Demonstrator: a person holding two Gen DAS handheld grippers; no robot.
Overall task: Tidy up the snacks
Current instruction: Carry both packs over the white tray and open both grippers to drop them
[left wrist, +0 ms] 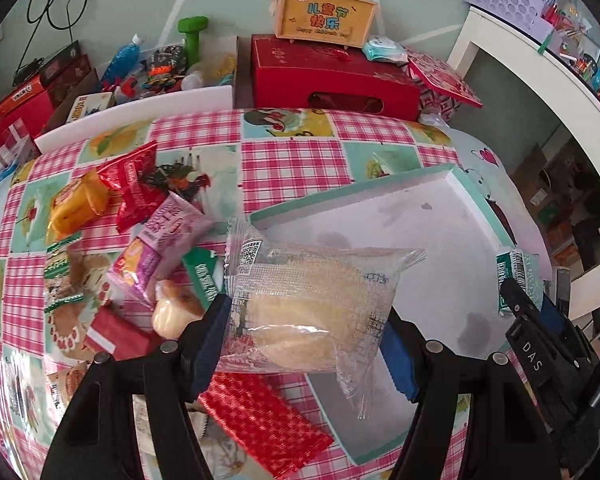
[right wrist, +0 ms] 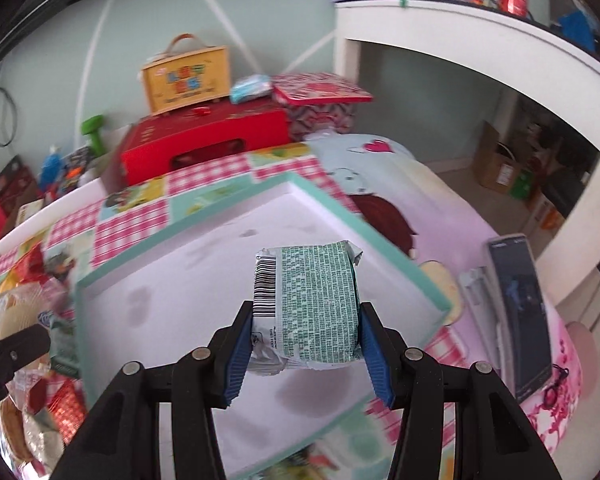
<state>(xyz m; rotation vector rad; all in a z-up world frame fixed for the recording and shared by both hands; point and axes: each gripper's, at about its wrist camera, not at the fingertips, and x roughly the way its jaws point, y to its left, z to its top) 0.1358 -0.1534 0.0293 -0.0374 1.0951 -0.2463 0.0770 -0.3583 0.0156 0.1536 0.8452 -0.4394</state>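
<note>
My left gripper is shut on a clear-wrapped pastry, held above the near left edge of a shallow white tray with a teal rim. Beside it, at the right of the left wrist view, the right gripper carries a green packet. In the right wrist view my right gripper is shut on that green-and-white printed packet, above the bare tray floor. A heap of loose snacks lies on the checked cloth left of the tray.
Red gift boxes and a yellow handled box stand at the table's far edge. A white shelf rises at the right. A dark phone lies on the cloth right of the tray.
</note>
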